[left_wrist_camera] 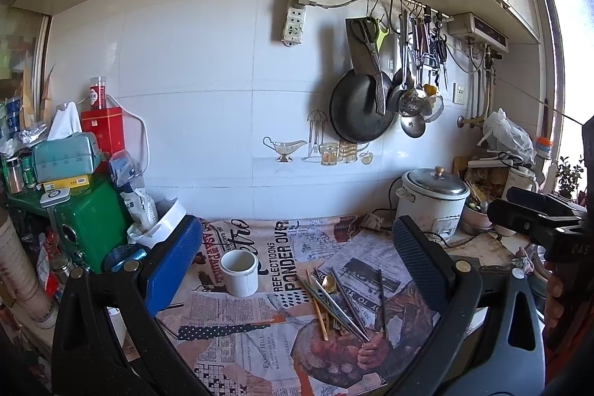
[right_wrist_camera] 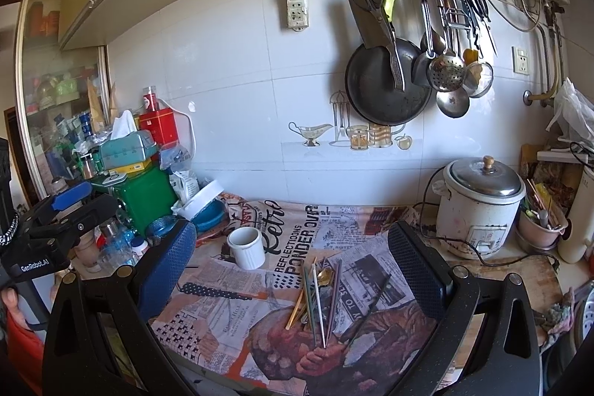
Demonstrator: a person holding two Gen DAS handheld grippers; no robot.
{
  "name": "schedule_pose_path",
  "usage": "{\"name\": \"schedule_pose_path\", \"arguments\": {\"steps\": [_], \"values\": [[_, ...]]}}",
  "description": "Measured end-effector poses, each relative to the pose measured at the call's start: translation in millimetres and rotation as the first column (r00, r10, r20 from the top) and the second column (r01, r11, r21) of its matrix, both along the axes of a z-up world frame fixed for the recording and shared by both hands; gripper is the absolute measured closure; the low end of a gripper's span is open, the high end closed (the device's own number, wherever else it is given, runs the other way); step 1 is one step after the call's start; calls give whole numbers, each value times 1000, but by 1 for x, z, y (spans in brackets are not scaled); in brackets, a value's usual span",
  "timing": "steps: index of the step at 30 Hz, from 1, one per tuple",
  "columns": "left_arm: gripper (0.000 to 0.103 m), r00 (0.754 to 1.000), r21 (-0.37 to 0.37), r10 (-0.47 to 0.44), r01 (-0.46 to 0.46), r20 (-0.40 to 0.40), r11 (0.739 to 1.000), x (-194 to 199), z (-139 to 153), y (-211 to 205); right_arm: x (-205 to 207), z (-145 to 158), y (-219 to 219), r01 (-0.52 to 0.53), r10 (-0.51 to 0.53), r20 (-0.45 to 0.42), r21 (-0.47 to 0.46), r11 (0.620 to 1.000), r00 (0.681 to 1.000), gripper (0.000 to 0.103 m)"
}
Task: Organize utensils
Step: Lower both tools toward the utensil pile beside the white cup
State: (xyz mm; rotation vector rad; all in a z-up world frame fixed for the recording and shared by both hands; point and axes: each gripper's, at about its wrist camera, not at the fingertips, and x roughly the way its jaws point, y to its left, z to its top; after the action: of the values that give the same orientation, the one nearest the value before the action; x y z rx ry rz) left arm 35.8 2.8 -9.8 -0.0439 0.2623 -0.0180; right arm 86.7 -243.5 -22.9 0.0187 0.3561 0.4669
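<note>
I hold both grippers level above the newspaper-print cloth, the left gripper and right gripper each with fingers spread wide and nothing between them. The white cup stands upright left of centre. Just beside it lies the utensil pile (chopsticks crossed over a gold spoon).
</note>
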Motion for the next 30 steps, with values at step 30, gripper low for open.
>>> {"name": "schedule_pose_path", "arguments": {"steps": [30], "values": [[3,785,-17,99,-138,-612,990,234,-212,7,196,-150,-25,135,-205,-509,-172,976,836,1]]}}
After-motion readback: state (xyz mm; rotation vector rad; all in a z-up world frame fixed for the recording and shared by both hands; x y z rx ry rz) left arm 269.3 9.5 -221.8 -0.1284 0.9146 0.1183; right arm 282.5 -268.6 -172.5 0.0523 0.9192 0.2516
